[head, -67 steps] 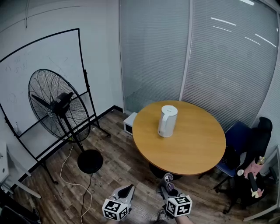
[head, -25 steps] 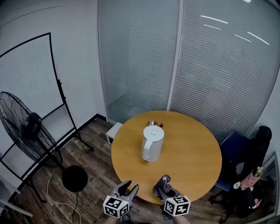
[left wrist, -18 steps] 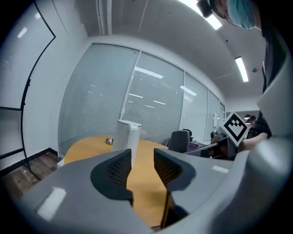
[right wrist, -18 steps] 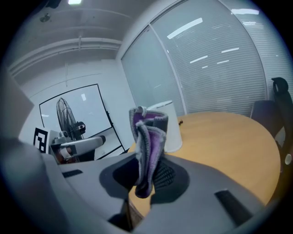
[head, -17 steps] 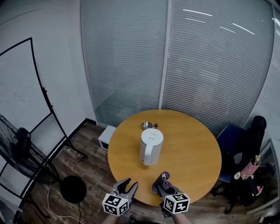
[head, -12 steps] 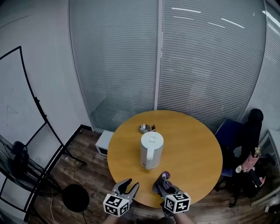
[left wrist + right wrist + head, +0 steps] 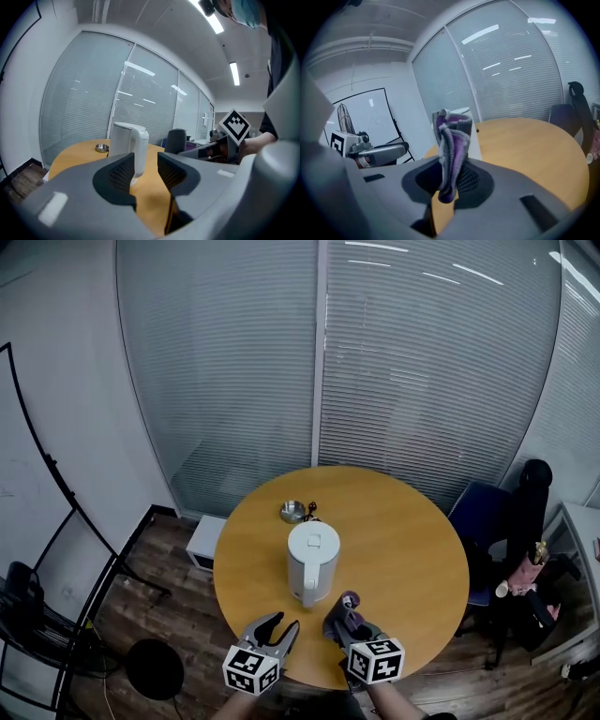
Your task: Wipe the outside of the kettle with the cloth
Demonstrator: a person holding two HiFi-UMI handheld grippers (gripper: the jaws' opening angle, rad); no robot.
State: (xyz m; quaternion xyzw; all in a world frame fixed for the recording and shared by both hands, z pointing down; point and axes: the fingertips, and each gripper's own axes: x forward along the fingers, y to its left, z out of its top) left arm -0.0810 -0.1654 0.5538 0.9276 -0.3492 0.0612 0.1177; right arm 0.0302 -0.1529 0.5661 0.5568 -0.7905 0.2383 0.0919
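Note:
A white electric kettle (image 7: 312, 562) stands upright near the middle of the round wooden table (image 7: 403, 540), handle toward me; it also shows in the left gripper view (image 7: 126, 143). My left gripper (image 7: 274, 626) hovers at the table's near edge, open, nothing between its fingers (image 7: 123, 171). Just right of it, my right gripper (image 7: 339, 615) is shut on a folded grey and purple cloth (image 7: 451, 150), which sticks up from the jaws (image 7: 349, 600). Both grippers point at the kettle and are short of it.
A small metal bowl (image 7: 292, 511) and a tiny dark object sit behind the kettle. A chair with dark clothing (image 7: 520, 521) stands right of the table, a white box (image 7: 202, 542) on the floor at left. Glass walls with blinds lie behind.
The view has swung round and come nearer the table: the fan has slid out of sight and the kettle now sits close ahead. Both grippers moved forward over the table's near edge, jaws unchanged.

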